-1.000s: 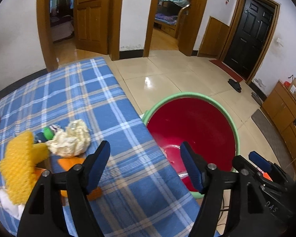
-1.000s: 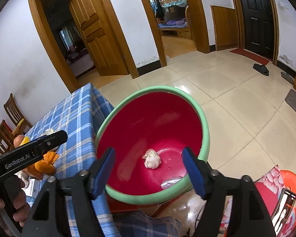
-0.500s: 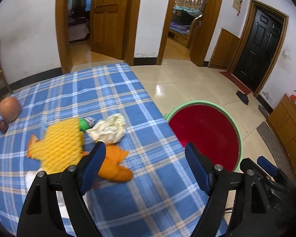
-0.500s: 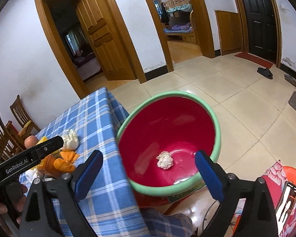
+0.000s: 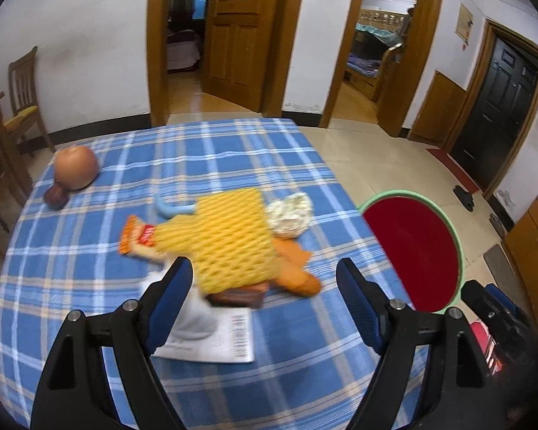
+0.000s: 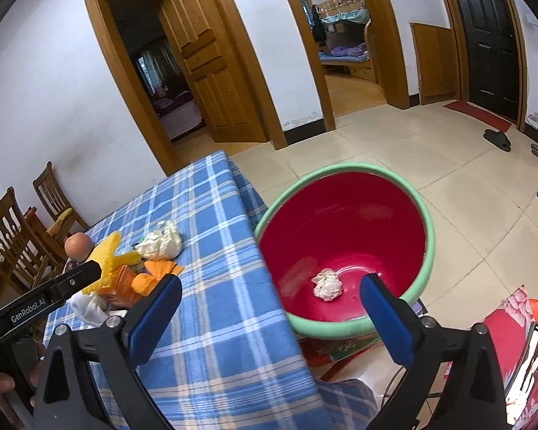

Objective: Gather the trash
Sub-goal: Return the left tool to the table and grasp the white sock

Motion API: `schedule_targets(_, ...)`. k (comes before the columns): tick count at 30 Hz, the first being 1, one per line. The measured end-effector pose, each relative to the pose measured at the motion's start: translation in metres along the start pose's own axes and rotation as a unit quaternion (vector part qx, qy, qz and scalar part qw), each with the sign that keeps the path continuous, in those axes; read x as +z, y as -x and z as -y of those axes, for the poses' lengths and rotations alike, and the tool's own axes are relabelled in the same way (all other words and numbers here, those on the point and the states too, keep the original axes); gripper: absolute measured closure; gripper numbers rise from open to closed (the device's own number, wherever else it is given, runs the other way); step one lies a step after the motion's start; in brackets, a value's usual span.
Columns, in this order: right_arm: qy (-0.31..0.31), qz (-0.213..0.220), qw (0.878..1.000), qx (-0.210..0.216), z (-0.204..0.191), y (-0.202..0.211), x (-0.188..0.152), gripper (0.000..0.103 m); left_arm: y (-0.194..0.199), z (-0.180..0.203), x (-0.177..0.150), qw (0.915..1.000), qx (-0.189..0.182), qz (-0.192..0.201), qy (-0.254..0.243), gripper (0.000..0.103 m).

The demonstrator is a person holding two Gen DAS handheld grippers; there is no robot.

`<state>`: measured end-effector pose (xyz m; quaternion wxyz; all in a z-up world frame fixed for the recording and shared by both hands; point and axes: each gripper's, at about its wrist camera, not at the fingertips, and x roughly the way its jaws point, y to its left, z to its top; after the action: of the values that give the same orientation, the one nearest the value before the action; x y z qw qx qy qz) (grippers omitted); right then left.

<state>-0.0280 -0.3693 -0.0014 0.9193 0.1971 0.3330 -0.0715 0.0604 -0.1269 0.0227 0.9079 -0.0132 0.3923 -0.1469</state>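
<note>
A trash pile lies on the blue plaid table (image 5: 89,286): a yellow foam net (image 5: 229,240), a crumpled white paper (image 5: 290,209), orange peel (image 5: 294,272), an orange snack wrapper (image 5: 140,238) and a printed leaflet (image 5: 229,340). My left gripper (image 5: 265,286) hangs open and empty just in front of the pile. A red basin with a green rim (image 6: 423,215) stands beside the table's right edge, with one paper ball (image 6: 327,284) inside. My right gripper (image 6: 270,304) hovers over the basin's near rim. Its jaws are opening, with nothing between them.
An apple (image 5: 76,166) and a small dark fruit (image 5: 55,195) sit at the table's far left. Wooden chairs (image 6: 14,240) stand behind the table. A phone (image 6: 531,362) lies on red things on the floor at lower right. Tiled floor stretches beyond the basin.
The left view has swung from the basin to the trash pile, which now sits between the fingers. The right jaws have spread wider and the right gripper has drawn back from the basin.
</note>
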Motion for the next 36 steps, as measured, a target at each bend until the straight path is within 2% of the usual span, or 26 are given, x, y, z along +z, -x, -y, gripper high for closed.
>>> schedule_targets(14, 0.022, -0.013, 1.000, 0.012, -0.026, 0.000, -0.013, 0.001, 0.001, -0.053, -0.024, 0.9982, 0.040, -0.017, 0.041, 0.021)
schedule_targets(22, 0.026, -0.024, 0.999, 0.014, -0.031, -0.007, -0.019, 0.001, -0.015, -0.060, -0.032, 0.9974, 0.043, -0.033, 0.047, 0.021)
schedule_targets(30, 0.027, -0.035, 0.999, 0.014, -0.032, -0.011, -0.023, 0.001, -0.031, -0.060, -0.034, 0.9982, 0.035, -0.032, 0.037, 0.021)
schedule_targets(35, 0.031, -0.042, 0.999, 0.017, -0.035, -0.015, -0.025, 0.001, -0.034, -0.063, -0.036, 0.9985, 0.022, -0.034, 0.038, 0.043)
schedule_targets(36, 0.032, -0.043, 0.998, 0.017, -0.036, -0.016, -0.025, 0.001, -0.035, -0.063, -0.037, 0.9985, 0.020, -0.035, 0.039, 0.050)
